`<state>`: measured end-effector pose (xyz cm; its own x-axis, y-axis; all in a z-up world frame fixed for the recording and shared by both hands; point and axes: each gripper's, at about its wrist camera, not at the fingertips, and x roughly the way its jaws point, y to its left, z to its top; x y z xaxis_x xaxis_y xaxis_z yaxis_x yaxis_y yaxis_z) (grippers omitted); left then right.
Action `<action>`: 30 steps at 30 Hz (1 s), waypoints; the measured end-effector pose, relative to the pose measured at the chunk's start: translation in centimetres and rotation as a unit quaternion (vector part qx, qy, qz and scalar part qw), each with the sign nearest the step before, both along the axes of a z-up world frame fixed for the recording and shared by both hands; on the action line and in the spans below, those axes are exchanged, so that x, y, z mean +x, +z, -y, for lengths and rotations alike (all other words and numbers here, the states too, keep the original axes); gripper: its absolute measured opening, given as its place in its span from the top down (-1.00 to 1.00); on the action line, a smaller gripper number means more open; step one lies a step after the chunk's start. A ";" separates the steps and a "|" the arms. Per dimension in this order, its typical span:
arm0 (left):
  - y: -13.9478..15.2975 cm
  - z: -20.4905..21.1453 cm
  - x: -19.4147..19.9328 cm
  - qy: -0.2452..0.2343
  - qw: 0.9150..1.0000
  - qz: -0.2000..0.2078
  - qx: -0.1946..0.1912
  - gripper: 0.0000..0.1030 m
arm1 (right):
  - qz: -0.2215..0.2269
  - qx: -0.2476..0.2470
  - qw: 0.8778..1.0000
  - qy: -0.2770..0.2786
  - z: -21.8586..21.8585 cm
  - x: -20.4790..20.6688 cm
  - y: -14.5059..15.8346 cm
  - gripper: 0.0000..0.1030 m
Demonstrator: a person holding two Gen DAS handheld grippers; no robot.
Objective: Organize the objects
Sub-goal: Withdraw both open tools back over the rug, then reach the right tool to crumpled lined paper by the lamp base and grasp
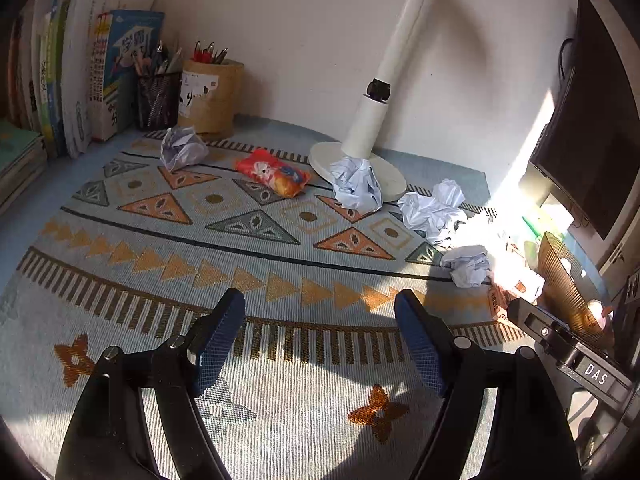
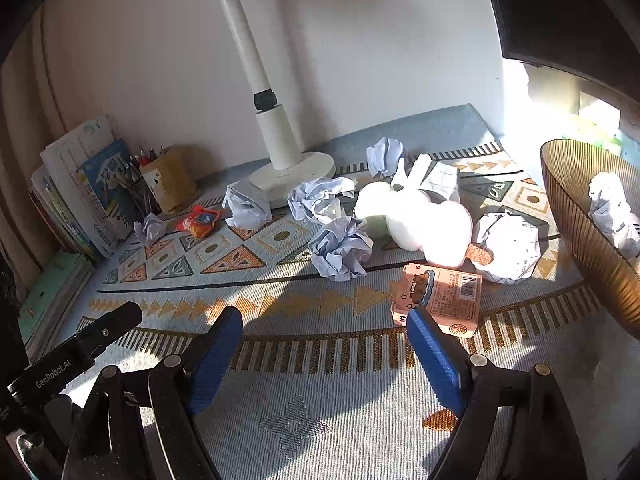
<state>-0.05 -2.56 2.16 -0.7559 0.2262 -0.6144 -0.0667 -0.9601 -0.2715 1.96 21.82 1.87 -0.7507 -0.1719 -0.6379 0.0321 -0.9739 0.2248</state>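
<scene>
Several crumpled paper balls lie on the patterned mat, one point(image 1: 183, 147) near the pen cups, one point(image 1: 357, 184) against the lamp base, one point(image 2: 340, 249) mid-mat. A red snack packet point(image 1: 273, 171) lies between them. A pink snack packet point(image 2: 440, 298) lies just beyond my right gripper point(image 2: 326, 330), which is open and empty. My left gripper point(image 1: 320, 312) hangs open over bare mat, holding nothing. A brown ribbed bowl point(image 2: 580, 216) at the right holds one paper ball point(image 2: 612, 208). Sun glare washes out white wrappers point(image 2: 420, 220) in the middle.
A white desk lamp point(image 1: 362, 136) stands at the back by the wall. Books point(image 1: 86, 76) and two pen cups point(image 1: 158, 98) line the back left. A dark monitor point(image 1: 592, 120) stands at the right. The other gripper's black body point(image 2: 76, 350) shows at the lower left.
</scene>
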 end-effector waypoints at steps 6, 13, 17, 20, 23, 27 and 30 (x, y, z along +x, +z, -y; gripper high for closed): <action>-0.1 -0.3 0.4 -0.011 1.000 -0.002 0.000 -0.48 | 0.018 0.033 0.999 -0.016 0.5 -0.7 -0.4 -0.61; -0.1 -0.9 0.5 -0.020 1.000 0.000 -0.017 -0.48 | 0.018 0.035 0.999 -0.022 0.3 -0.6 -0.4 -0.61; -0.1 -1.2 0.6 -0.020 0.999 -0.001 -0.028 -0.48 | 0.020 0.035 0.999 -0.020 0.4 -0.7 -0.4 -0.61; -0.1 -1.3 0.6 -0.013 0.999 -0.001 -0.037 -0.48 | 0.030 0.037 0.999 -0.019 0.5 -0.9 -0.6 -0.61; 0.0 -1.3 0.8 -0.002 0.999 -0.007 -0.045 -0.48 | 0.032 0.039 0.998 -0.021 0.6 -1.0 -0.6 -0.61; 0.5 0.0 0.9 0.010 0.999 0.003 -0.032 -0.48 | 0.030 0.052 0.998 -0.006 2.3 -1.4 1.3 -0.61; 1.8 3.1 0.0 0.015 0.999 0.022 -0.025 -0.48 | 0.014 0.029 0.999 0.035 5.0 -3.5 4.6 -0.61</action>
<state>-0.01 -5.66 4.00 -0.7342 0.1724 -0.6566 -0.0273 -0.9739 -0.2251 -1.54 16.87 6.44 -0.7193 -0.1859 -0.6693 0.0958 -0.9809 0.1695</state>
